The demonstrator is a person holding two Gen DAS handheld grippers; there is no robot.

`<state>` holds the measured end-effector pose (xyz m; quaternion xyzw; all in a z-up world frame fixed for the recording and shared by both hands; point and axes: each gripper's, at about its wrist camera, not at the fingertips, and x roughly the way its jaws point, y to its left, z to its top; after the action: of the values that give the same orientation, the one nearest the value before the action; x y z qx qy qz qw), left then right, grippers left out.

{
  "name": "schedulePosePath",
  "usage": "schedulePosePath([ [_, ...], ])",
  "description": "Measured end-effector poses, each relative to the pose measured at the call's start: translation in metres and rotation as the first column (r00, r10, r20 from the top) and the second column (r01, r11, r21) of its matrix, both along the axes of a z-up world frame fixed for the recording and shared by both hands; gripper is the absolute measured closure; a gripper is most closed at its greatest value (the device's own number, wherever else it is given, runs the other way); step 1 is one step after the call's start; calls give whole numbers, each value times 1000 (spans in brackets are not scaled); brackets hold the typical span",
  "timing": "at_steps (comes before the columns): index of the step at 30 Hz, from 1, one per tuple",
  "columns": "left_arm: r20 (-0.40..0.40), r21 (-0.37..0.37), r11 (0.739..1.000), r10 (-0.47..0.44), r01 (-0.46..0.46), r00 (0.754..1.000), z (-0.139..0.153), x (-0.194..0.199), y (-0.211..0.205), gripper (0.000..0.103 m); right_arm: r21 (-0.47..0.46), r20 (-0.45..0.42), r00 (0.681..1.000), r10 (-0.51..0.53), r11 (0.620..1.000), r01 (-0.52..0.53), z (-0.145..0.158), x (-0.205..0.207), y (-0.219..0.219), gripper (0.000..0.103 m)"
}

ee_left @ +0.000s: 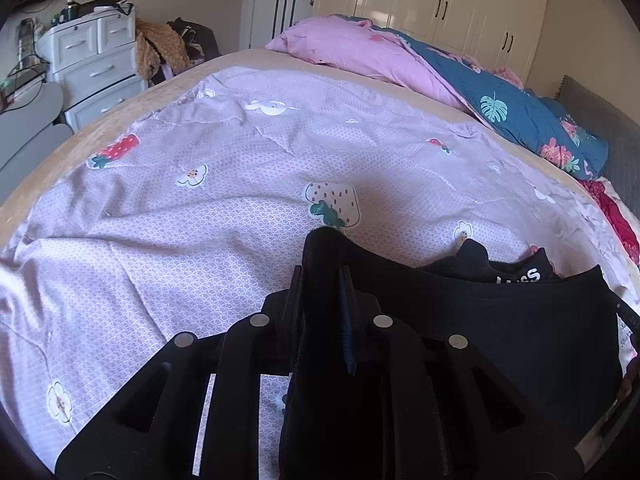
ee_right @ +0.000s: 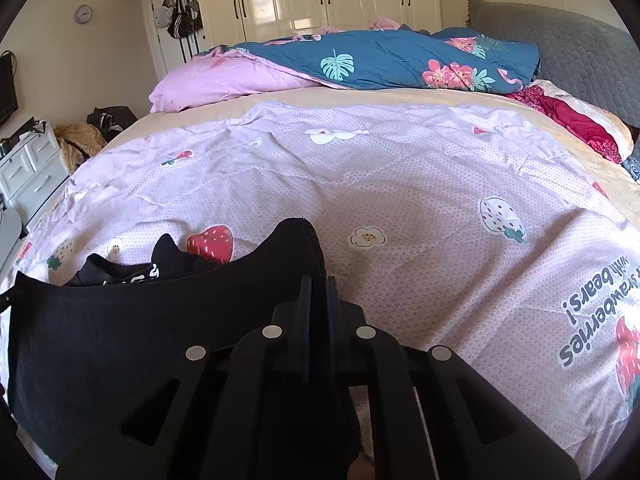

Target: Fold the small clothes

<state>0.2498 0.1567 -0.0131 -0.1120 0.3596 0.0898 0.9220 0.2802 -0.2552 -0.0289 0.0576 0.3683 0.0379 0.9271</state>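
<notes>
**Black garment stretched between your two grippers above the bed**

Starting at your far left, a white drawer unit stood against the wall, with a tan blanket heap piled just beside it. Moving right, the lilac strawberry-print bedsheet covered the bed in front of you, wrinkled but lying flat. At the far edge lay a pink duvet with a blue floral quilt over it, a white wardrobe behind both, and a grey headboard at the right end. A red patterned cloth lay near that headboard.

Closer in, a crumpled dark garment with white lettering lay on the sheet just beyond the cloth you held — it sat between your two grippers.

Your left gripper had its jaws drawn narrow, pinching one corner of the black garment; the fabric rose past the fingertips in a small peak. From there the cloth's upper edge sagged rightward in a shallow curve.

Your right gripper likewise had its jaws nearly together, clamped on the opposite corner of the black garment, with the fabric poking up above the tips — the body of the cloth hung to that gripper's left.
</notes>
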Motion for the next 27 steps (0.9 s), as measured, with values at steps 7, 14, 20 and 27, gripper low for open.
schedulePosePath([
  [7,4,-6,1000,1,-1,1000,5,-6,0,89,-64,-16,999,-51,997,50,-3,-4,-2,92],
  [14,2,0,1000,-15,15,1000,13,-16,-7,65,-38,10,999,-51,998,51,10,-21,-8,67],
  [20,-1,-18,1000,-25,25,1000,18,-28,-10,47,-43,14,1000,9,999,-9,18,-38,6,57],
  [27,-11,-98,993,-65,64,998,20,-48,-23,33,3,-23,998,65,998,-65,23,-57,21,46],
])
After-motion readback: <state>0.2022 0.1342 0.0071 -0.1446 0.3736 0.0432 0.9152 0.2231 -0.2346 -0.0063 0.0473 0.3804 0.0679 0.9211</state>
